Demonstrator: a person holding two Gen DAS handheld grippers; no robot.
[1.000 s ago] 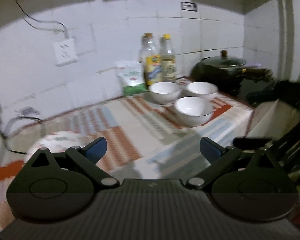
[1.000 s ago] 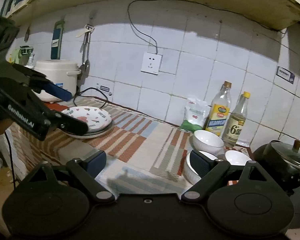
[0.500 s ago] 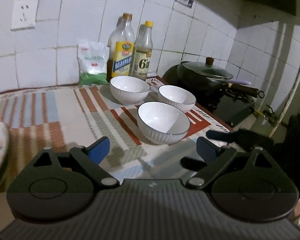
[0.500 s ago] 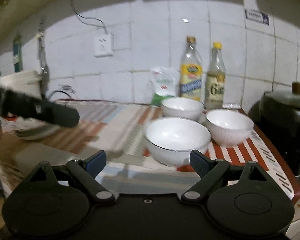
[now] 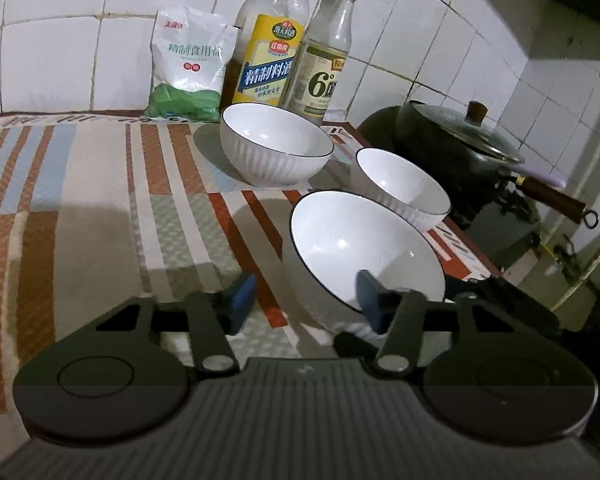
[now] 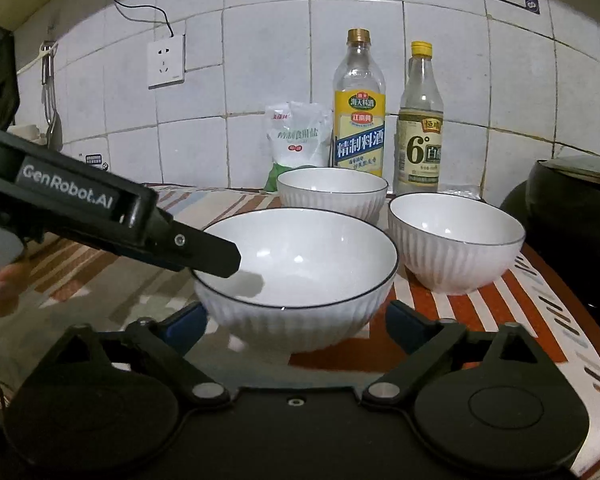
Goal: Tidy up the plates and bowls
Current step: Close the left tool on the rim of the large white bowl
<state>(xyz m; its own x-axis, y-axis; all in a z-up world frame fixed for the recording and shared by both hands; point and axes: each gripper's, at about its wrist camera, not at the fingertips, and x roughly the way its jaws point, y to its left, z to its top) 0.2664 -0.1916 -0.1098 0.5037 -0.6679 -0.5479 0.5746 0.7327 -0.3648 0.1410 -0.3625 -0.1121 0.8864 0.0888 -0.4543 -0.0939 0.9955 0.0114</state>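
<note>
My left gripper (image 5: 306,298) closing over near bowl's (image 6: 300,276) left rim, not yet pinching; right gripper (image 6: 296,326) opening, straddling it.

Overall light: dim room, one bright patch across the white tiled wall (image 6: 300,60).
Corners: dark vignette in the right wrist view; tile lines bow with fisheye curve.
Glare: small highlights inside the white ribbed bowl nearest the cameras (image 6: 300,258).
Shadows: soft, falling leftward on the striped woven cloth (image 5: 100,208).
Focus: labels sharp; cloth edges slightly smeared.
</note>
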